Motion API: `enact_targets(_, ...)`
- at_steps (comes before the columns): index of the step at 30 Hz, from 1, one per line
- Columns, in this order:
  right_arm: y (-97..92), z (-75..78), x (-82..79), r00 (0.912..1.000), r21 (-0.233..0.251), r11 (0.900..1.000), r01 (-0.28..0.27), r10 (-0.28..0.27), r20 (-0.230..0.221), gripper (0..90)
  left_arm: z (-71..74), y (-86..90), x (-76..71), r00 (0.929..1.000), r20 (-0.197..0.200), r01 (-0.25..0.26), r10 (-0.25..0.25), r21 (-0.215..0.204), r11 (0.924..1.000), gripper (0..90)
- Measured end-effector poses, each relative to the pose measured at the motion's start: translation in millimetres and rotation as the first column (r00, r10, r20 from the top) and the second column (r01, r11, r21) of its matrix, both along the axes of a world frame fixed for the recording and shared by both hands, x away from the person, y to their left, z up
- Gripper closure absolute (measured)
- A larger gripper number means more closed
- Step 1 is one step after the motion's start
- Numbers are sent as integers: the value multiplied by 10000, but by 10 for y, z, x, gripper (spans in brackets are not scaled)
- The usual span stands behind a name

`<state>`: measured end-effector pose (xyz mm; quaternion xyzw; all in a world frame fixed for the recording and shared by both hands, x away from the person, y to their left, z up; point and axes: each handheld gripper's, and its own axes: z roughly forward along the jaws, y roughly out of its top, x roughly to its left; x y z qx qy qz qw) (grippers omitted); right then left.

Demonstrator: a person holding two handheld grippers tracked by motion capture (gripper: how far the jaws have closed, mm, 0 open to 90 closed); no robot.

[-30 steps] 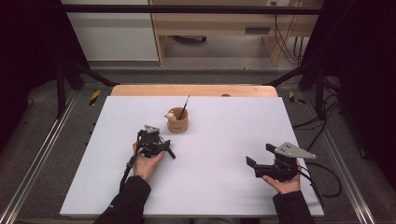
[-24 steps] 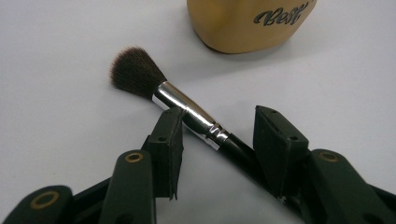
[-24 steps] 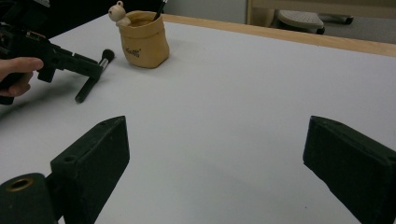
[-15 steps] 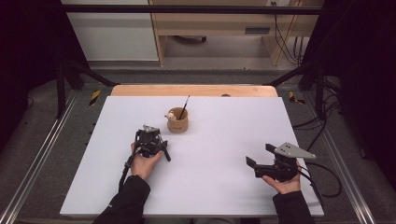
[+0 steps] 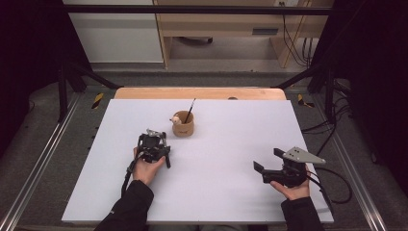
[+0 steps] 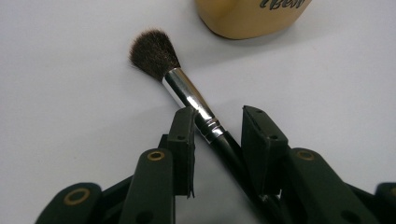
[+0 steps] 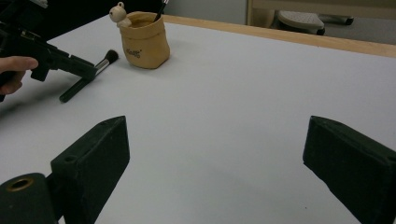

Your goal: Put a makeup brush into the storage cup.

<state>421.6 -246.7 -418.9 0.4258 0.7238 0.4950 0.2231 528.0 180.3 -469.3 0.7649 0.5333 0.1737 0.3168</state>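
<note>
Your left gripper (image 6: 217, 126) has just been closing its jaws around the makeup brush (image 6: 187, 95), now narrow but not yet pressing; brush lies flat at 7 o'clock of the pouch (image 5: 183, 123), pickup imminent; right gripper (image 5: 269, 161) waits wide, empty.

Between the matt black plastic jaws of the left gripper (image 6: 217, 133) lies a brush (image 6: 196, 105) with soft dark bristles, a shiny polished metal ferrule and a glossy black handle. Just beyond the jaws stands a tan pouch (image 7: 144, 39) of smooth, faintly sheened material. Under both, the table (image 5: 231, 144) is matt white, edged in light wood.
</note>
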Motion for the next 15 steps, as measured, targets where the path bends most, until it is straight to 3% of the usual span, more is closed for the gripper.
enact_targets(15, -1, 2, -2, 10000, 2, 10000, -2, 2, -6, 77, 26, 57, -4, 9998, -188, -19, 21, 133, 9999, 728)
